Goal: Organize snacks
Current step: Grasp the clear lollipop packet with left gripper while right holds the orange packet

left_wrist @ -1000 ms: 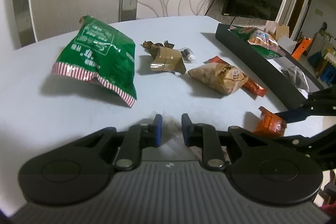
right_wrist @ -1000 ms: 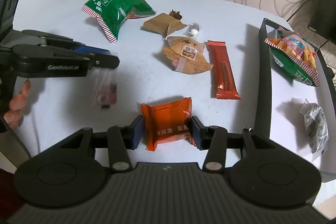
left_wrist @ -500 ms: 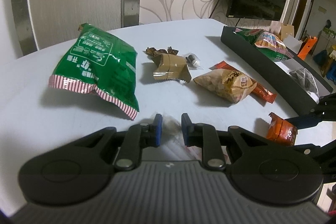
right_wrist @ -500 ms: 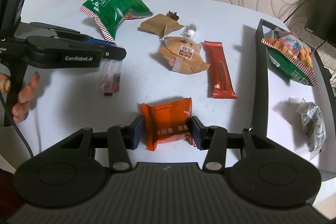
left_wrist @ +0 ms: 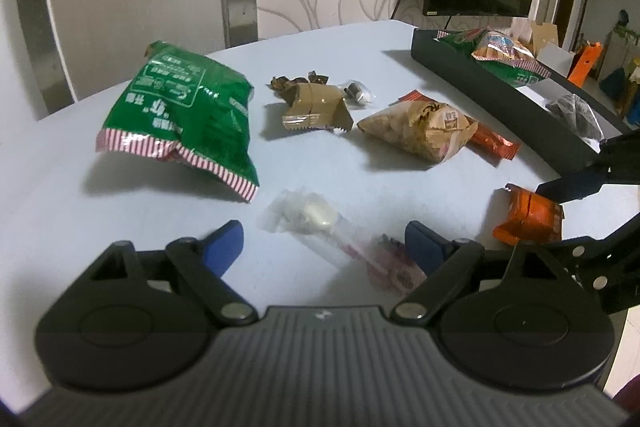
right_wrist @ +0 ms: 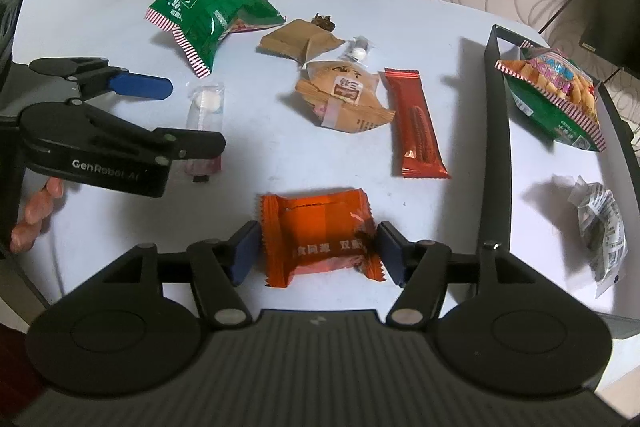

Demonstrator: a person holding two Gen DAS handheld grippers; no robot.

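My left gripper [left_wrist: 322,241] has its jaws opening wide. A clear candy packet [left_wrist: 320,223] lies loose on the white table [left_wrist: 60,187] between its blue fingers, which do not touch it. The right wrist view shows that left gripper [right_wrist: 192,115] standing over the same packet [right_wrist: 206,107]. My right gripper [right_wrist: 320,251] is also opening. An orange snack packet [right_wrist: 316,231] lies flat on the table between its pads, which sit at the packet's ends without squeezing it.
A black tray [right_wrist: 498,131] at the right holds a colourful chip bag [right_wrist: 556,95] and a crumpled white packet [right_wrist: 600,227]. Farther back lie a green bag [right_wrist: 212,11], a brown packet [right_wrist: 300,39], a tan bag [right_wrist: 344,99] and a red bar [right_wrist: 418,131].
The left jaws went from shut on the hanging clear packet to wide apart, and the packet now lies on the table. The right jaws widened and the orange packet spread flat.
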